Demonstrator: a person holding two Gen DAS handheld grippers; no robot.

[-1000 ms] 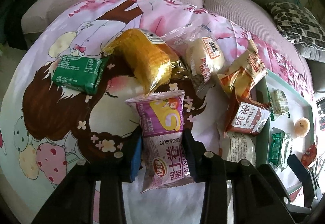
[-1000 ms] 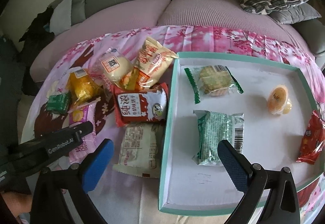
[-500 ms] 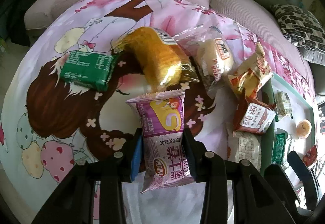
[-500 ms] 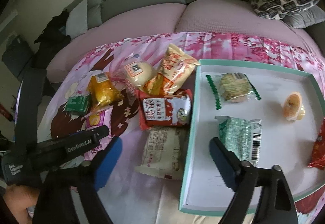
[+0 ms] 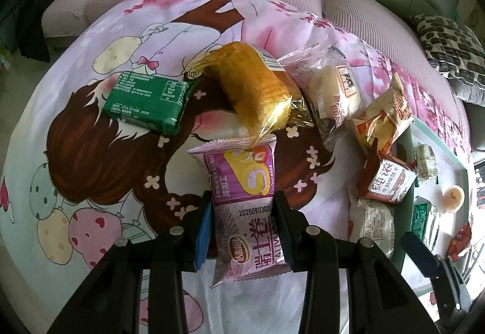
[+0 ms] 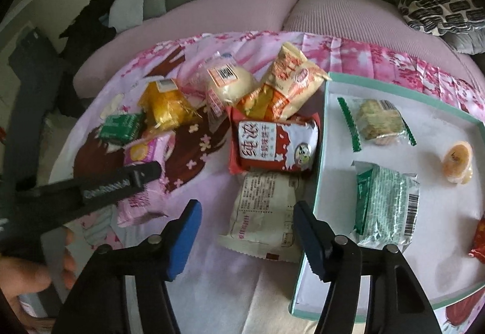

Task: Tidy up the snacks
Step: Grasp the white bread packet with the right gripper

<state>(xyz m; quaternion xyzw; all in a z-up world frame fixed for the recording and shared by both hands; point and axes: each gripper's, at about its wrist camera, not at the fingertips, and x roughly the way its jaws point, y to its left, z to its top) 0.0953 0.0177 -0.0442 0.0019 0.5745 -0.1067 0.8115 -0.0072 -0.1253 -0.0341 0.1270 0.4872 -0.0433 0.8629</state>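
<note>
My left gripper [image 5: 242, 222] is shut on a purple snack packet [image 5: 242, 179], its blue pads pressing both long sides. My right gripper [image 6: 247, 209] hangs just over a white snack packet [image 6: 263, 212] that lies on the cloth against the tray's left rim. Its jaws are closing, with the packet's near end between them. The left pad stands clear of the packet, so the pads do not press. The white tray with a teal rim [image 6: 321, 134] holds two green-wrapped packets [image 6: 385, 206], a jelly cup [image 6: 457, 161] and a red packet at the right edge.
Loose on the pink cartoon cloth [image 5: 100, 170] are a green packet [image 5: 148, 100], a golden packet [image 5: 254, 88], a wrapped bun [image 5: 333, 91], an orange-yellow packet [image 6: 288, 82] and a red-and-white packet [image 6: 272, 149]. A sofa and a patterned cushion [image 6: 436, 3] lie behind. A hand shows at the lower left.
My right gripper has swung left from above the tray to over the white packet, and its jaws have narrowed. The left gripper has kept its hold on the purple packet.
</note>
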